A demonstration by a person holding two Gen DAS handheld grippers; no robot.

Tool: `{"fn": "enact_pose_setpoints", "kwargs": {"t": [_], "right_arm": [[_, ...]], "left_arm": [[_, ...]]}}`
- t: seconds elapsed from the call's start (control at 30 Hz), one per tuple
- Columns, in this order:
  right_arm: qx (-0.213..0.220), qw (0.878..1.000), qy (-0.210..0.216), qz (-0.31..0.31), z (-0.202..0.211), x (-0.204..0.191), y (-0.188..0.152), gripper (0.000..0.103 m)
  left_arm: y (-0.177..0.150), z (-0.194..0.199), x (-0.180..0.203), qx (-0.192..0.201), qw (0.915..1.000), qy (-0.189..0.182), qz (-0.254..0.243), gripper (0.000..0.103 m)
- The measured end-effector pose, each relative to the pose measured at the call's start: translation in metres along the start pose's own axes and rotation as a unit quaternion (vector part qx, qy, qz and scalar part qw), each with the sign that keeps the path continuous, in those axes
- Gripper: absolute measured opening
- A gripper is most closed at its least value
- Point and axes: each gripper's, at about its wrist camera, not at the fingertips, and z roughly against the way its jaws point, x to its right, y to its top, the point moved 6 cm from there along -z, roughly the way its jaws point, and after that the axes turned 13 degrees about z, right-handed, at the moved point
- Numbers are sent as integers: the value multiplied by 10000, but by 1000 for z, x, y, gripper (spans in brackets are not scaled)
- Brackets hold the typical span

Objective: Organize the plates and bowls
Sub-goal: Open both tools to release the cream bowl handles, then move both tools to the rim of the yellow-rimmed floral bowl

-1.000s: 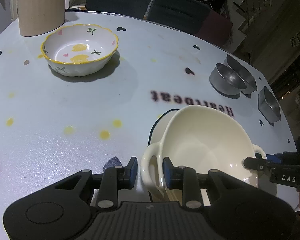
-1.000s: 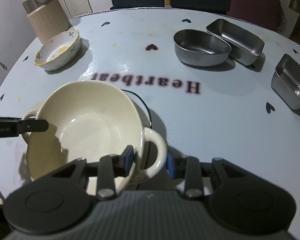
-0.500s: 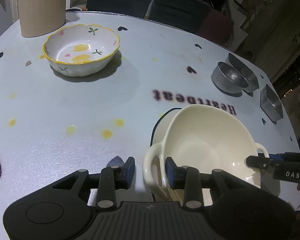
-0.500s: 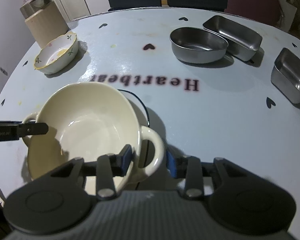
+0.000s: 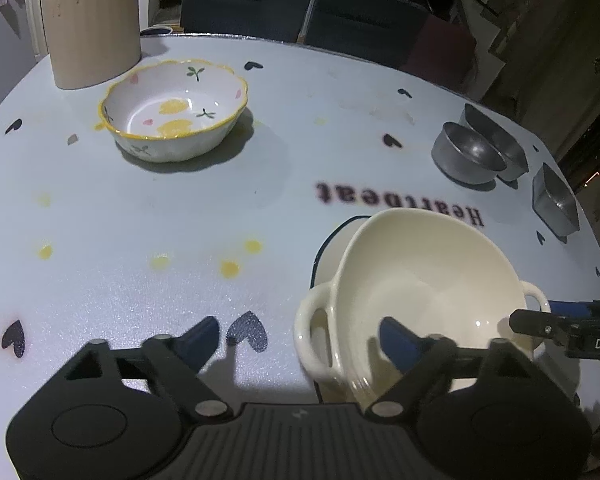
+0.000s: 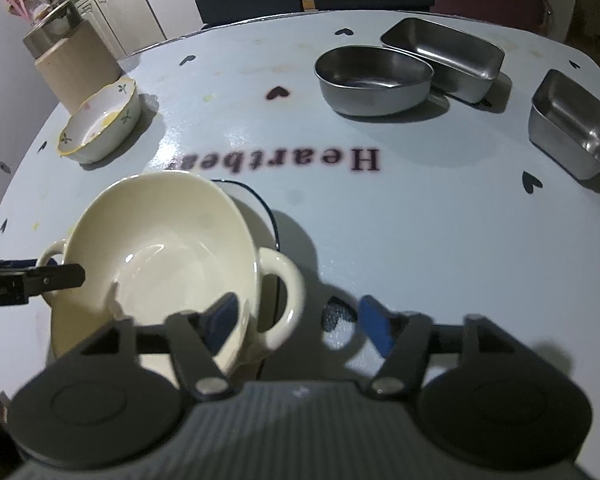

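Observation:
A cream two-handled bowl [image 5: 428,280] [image 6: 168,248] sits on a white plate with a dark rim [image 5: 328,248] [image 6: 260,208] near the table's front edge. My left gripper [image 5: 300,336] straddles the bowl's left handle. Its jaws are opening and the blue pads stand clear of the handle. My right gripper [image 6: 298,316] straddles the right handle the same way, its jaws also opening, with no pad touching. A floral bowl with a yellow rim [image 5: 176,112] [image 6: 100,124] stands alone at the far left.
A beige ribbed canister [image 5: 92,32] [image 6: 76,68] stands behind the floral bowl. A round steel bowl [image 6: 372,80] and two rectangular steel tins [image 6: 448,52] [image 6: 572,124] sit at the far right. Dark chairs line the table's far edge.
Both grippers held the cream bowl by its handles before. Now both sets of jaws have spread wide and let the handles go. The bowl stays on the plate.

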Motion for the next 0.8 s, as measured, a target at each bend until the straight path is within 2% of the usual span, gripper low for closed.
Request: {"fn": "enact_pose_setpoints", "kwargs": {"t": [0.03, 0.17, 0.23, 0.37, 0.5, 0.8], "right_arm": [[48, 10000, 6, 2, 1, 0, 0, 87], [203, 9998, -26, -24, 7, 4, 1, 96], [259, 9996, -12, -71, 10, 7, 1, 103], [378, 9990, 121, -181, 20, 11, 5, 103], [691, 9975, 19, -118, 36, 12, 14, 103], [1464, 9892, 20, 88, 69, -5, 60, 103]], "left_arm": [[0, 1, 1, 8, 10000, -18, 3, 94], [0, 7, 4, 64, 10000, -8, -32, 100], [1, 10, 5, 111, 9999, 2, -41, 100], [8, 24, 9, 276, 9996, -90, -14, 102], [22, 45, 15, 597, 9980, -201, 29, 103], [63, 86, 9, 1356, 9900, -269, 284, 103]]}}
